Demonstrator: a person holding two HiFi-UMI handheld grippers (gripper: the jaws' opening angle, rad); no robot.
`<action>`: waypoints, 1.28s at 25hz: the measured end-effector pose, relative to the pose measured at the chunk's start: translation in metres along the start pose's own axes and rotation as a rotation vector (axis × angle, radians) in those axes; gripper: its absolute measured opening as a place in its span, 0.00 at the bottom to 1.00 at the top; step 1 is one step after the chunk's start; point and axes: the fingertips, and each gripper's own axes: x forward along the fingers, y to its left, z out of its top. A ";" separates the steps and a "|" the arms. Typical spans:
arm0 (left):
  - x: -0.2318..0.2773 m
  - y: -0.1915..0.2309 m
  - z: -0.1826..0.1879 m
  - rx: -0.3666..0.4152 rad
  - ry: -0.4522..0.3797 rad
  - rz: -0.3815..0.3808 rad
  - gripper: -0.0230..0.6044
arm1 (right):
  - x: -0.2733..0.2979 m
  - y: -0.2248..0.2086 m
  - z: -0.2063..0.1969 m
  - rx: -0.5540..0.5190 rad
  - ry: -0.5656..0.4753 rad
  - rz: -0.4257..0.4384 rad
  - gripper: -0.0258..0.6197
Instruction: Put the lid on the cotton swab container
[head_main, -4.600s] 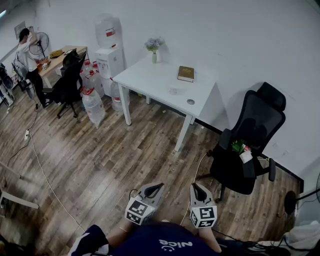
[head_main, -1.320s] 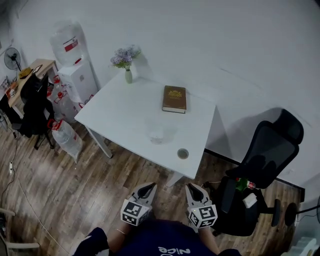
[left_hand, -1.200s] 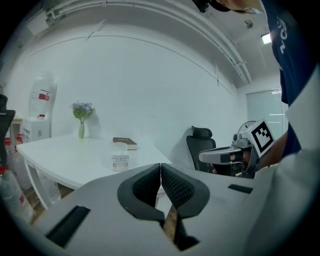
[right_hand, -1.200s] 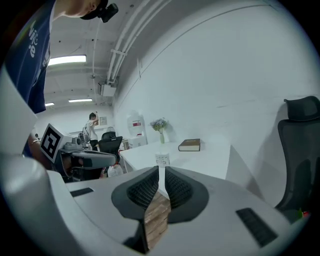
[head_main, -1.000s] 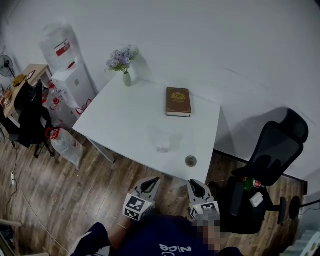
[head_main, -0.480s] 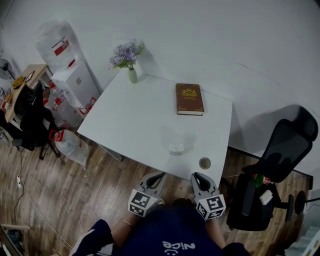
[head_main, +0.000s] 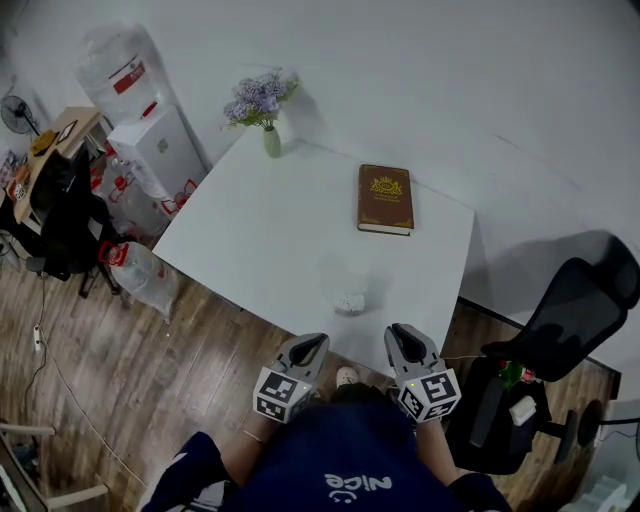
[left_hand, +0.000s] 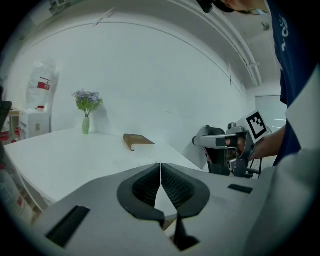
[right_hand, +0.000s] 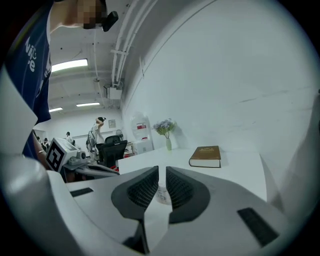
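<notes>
The clear cotton swab container (head_main: 348, 300) stands on the white table (head_main: 250, 240) near its front edge. It also shows as a small pale thing through the slit of my right jaws (right_hand: 162, 195). I see no lid in any view now. My left gripper (head_main: 311, 346) is shut and empty at the table's front edge, left of the container. My right gripper (head_main: 400, 334) is shut with only a thin slit, nothing in it, at the front edge to the container's right. Each gripper shows in the other's view: the right gripper (left_hand: 223, 142), the left gripper (right_hand: 75, 159).
A brown book (head_main: 385, 198) lies at the table's back right and a vase of flowers (head_main: 268, 125) stands at its back left corner. A water dispenser (head_main: 140, 110) and bottles (head_main: 135, 275) stand to the left, a black office chair (head_main: 575, 315) to the right.
The view has come closer to the table, and both grippers now reach its front edge. The small round thing seen earlier near the front right edge is now behind the right gripper.
</notes>
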 end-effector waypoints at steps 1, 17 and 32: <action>0.005 0.002 0.003 0.001 0.001 0.001 0.07 | 0.006 -0.004 0.003 0.002 0.003 0.013 0.13; 0.024 0.025 -0.001 -0.050 0.026 0.132 0.07 | 0.101 -0.040 0.011 -0.011 0.171 0.356 0.31; 0.024 0.049 -0.008 -0.059 0.037 0.227 0.07 | 0.148 -0.038 -0.018 0.049 0.320 0.555 0.31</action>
